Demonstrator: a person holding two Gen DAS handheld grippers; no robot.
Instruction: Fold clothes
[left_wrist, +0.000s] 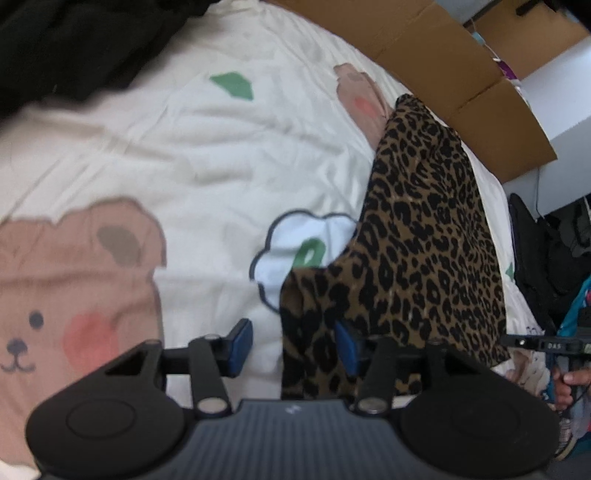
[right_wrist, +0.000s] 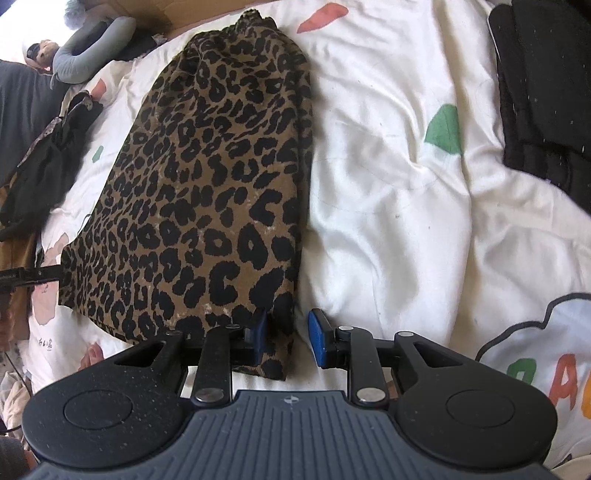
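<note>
Left wrist view first. Shows the left gripper (left_wrist: 293, 343) with jaws apart, straddling the near corner of the leopard-print garment (left_wrist: 424, 229); the cloth drapes over the inner face of one blue pad and stops short of the other, so clamps nothing yet. Seen from the right wrist, finds the right gripper (right_wrist: 288, 332) likewise parted, more narrowly, over the other near corner: cloth against one pad, a strip of white bed cover (right_wrist: 388, 184) bare before the other. Not a grip either, by the look of it.

Places the garment lengthwise on the bed cover, hem at the near edge, gathered narrow end toward the far edge by the cardboard box (left_wrist: 461, 74). Lies flat, apparently already doubled along its length. Leaves the black clothes (right_wrist: 546, 92) apart from it, toward the far corner.

Judged as the step in hand: taking both hem corners to carry the near end over to the far end.

To do it well:
- Push each gripper in until all layers sit deep between the pads, then close; thin, slippery cloth probably slides out of a shallow bite.
- Avoid pinching the bed cover beneath.
- Close both sides before lifting, and raise them level.
- Keep the hem taut between the two grippers to prevent sagging.
- Lay the hem down square on the far end.
</note>
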